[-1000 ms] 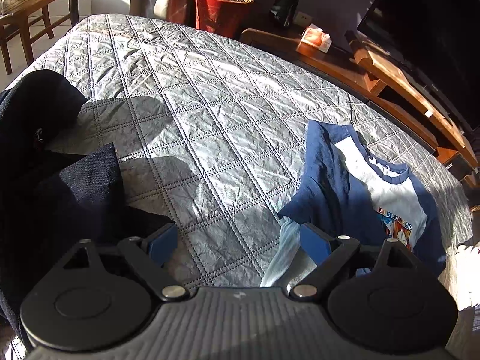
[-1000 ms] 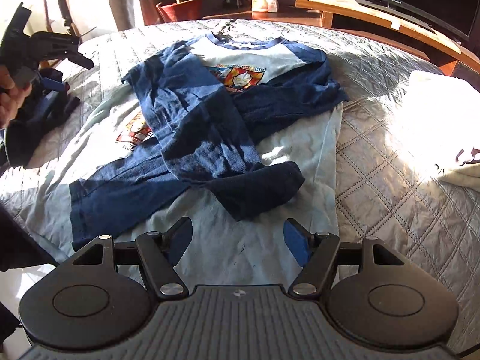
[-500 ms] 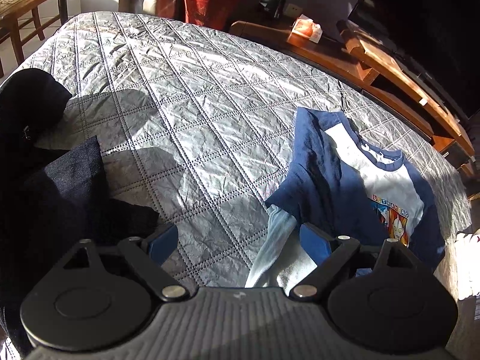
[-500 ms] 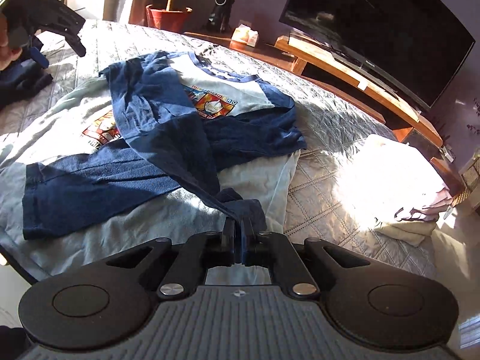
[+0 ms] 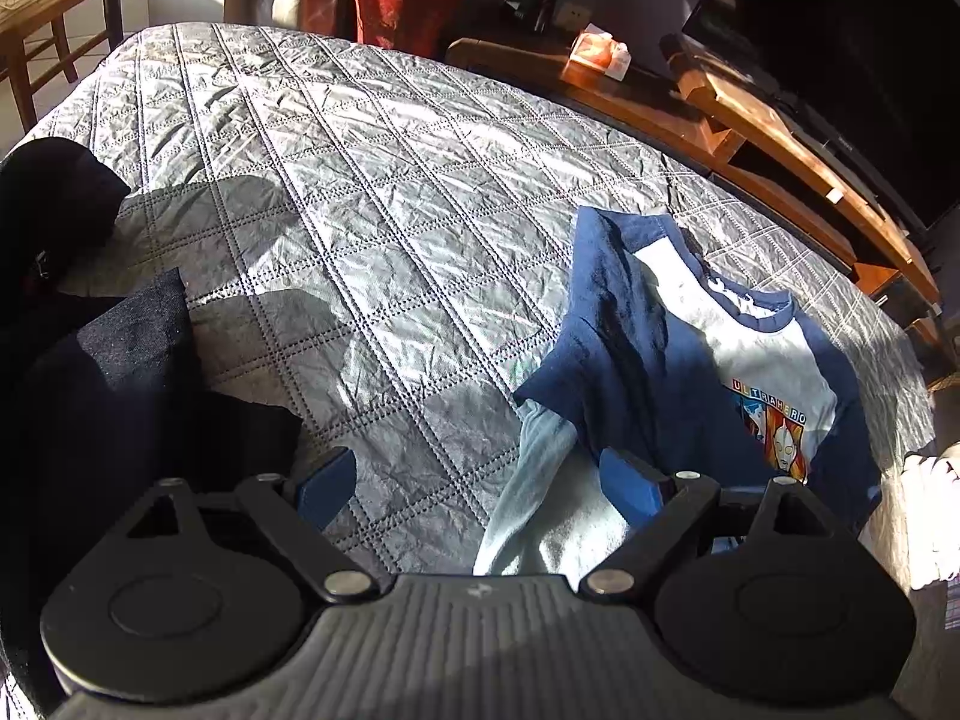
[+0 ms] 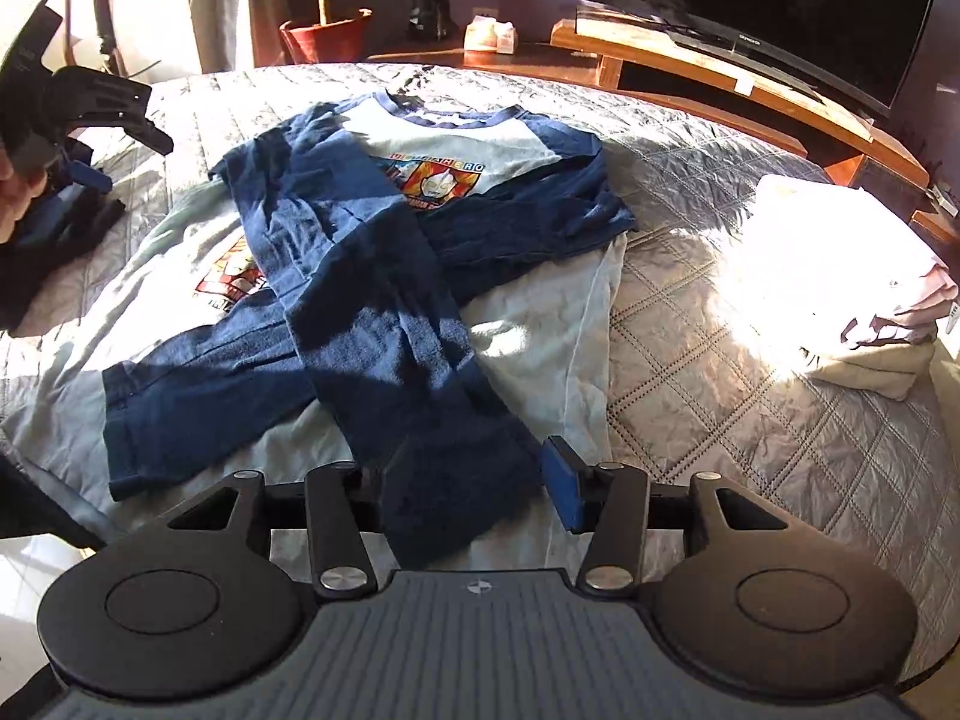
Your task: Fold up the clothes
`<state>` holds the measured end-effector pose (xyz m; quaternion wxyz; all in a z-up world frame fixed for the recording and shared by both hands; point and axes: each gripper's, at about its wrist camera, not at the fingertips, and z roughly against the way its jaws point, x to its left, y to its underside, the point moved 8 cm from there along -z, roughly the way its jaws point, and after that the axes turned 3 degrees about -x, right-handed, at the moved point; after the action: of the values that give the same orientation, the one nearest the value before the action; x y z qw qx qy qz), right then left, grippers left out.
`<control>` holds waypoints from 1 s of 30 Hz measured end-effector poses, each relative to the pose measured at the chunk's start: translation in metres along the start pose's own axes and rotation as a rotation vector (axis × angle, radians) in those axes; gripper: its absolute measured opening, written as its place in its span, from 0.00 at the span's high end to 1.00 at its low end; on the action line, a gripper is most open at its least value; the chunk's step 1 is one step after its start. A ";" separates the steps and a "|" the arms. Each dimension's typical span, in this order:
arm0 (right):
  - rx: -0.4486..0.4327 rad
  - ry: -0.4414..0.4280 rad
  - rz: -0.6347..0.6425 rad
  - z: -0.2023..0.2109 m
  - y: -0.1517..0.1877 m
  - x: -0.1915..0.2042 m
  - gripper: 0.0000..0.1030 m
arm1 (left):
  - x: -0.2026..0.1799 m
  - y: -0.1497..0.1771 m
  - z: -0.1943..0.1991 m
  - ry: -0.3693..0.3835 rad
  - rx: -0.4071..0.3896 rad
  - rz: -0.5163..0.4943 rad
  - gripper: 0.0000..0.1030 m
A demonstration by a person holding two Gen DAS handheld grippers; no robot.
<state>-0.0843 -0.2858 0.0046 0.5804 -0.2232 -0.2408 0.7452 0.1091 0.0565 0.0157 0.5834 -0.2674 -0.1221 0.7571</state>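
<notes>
The right gripper (image 6: pixel 474 489) fingers were opening around the blue sleeve (image 6: pixel 384 312); beside the shirt (image 5: pixel 708 360), the left gripper (image 5: pixel 480 480) was spread wide, empty.

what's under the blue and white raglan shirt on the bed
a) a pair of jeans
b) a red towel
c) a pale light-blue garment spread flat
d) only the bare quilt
c: in the right wrist view the raglan shirt lies on a pale light-blue garment spread over the quilt.

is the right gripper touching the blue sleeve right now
Cannot tell. In the right wrist view the blue sleeve's cuff lies between the opening jaws of the right gripper; a gap shows at one pad, but the other is hidden behind the cloth.
</notes>
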 end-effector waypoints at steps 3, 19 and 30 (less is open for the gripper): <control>0.039 -0.060 0.081 -0.014 0.008 0.019 0.49 | -0.001 0.000 0.000 0.001 0.002 -0.005 0.16; 0.171 -0.070 0.093 -0.014 0.039 0.008 0.96 | -0.005 0.005 -0.002 0.003 0.010 -0.028 0.16; 0.060 -0.175 -0.167 0.000 0.016 -0.011 0.75 | -0.008 0.008 -0.003 0.006 0.016 -0.050 0.16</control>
<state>-0.0937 -0.2995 -0.0048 0.6236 -0.1192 -0.2860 0.7177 0.1056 0.0463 0.0110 0.6048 -0.2620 -0.1211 0.7423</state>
